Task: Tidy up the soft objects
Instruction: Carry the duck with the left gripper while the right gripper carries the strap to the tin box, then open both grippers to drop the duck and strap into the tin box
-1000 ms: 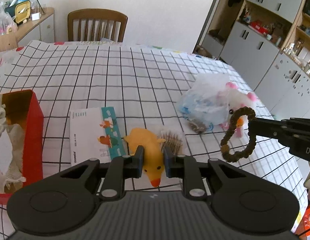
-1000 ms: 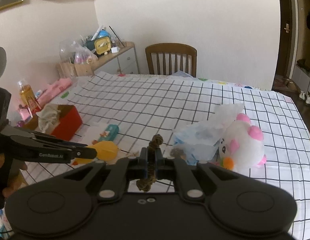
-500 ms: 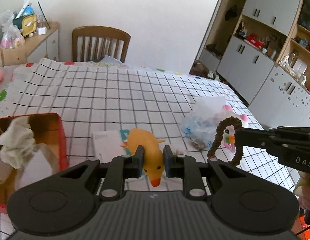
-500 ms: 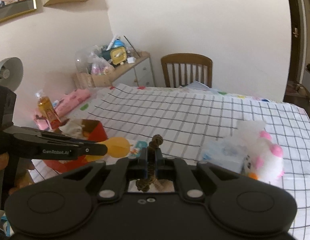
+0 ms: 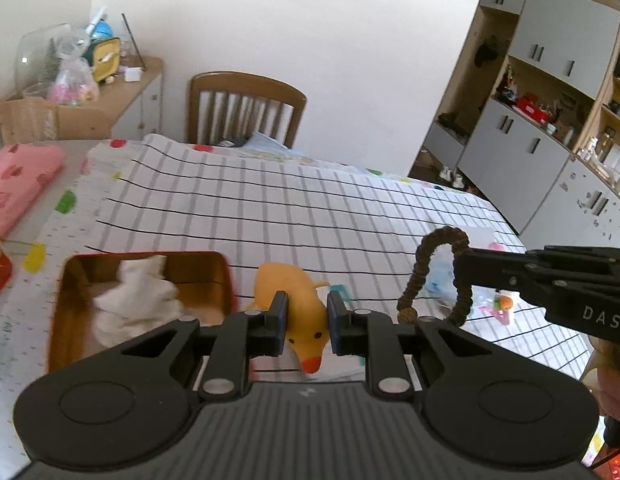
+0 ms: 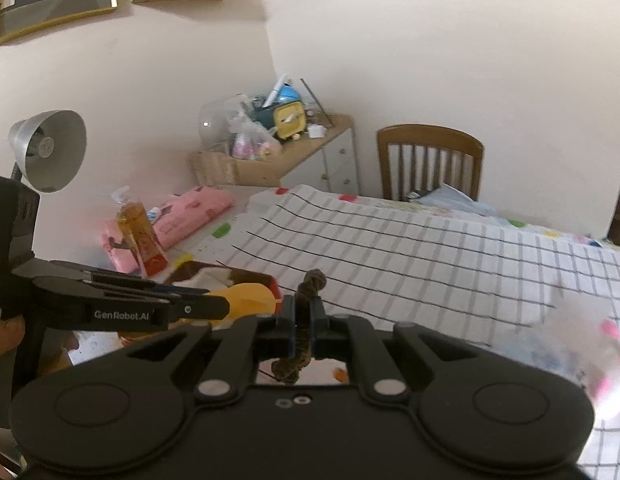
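My left gripper (image 5: pixel 306 324) is shut on a yellow soft duck (image 5: pixel 297 312) and holds it in the air just right of a red box (image 5: pixel 225 276) that has white cloth (image 5: pixel 133 304) in it. The duck (image 6: pixel 247 298) and left gripper (image 6: pixel 225 308) also show in the right wrist view, over the red box (image 6: pixel 265 280). My right gripper (image 6: pixel 303 322) is shut on a brown braided ring (image 6: pixel 307 328); the ring (image 5: pixel 430 276) hangs from it (image 5: pixel 460 268) in the left wrist view.
The checked tablecloth (image 5: pixel 310 216) covers the table. A pink-and-white plush and plastic bag (image 6: pixel 570 348) lie at the right. A pink pouch (image 5: pixel 17 184), an amber bottle (image 6: pixel 139 240) and a lamp (image 6: pixel 49 148) stand at the left. A wooden chair (image 5: pixel 245 108) stands behind.
Both grippers have lifted and moved left with their loads. The duck has come off the table and card to beside the red box, and the ring followed it.
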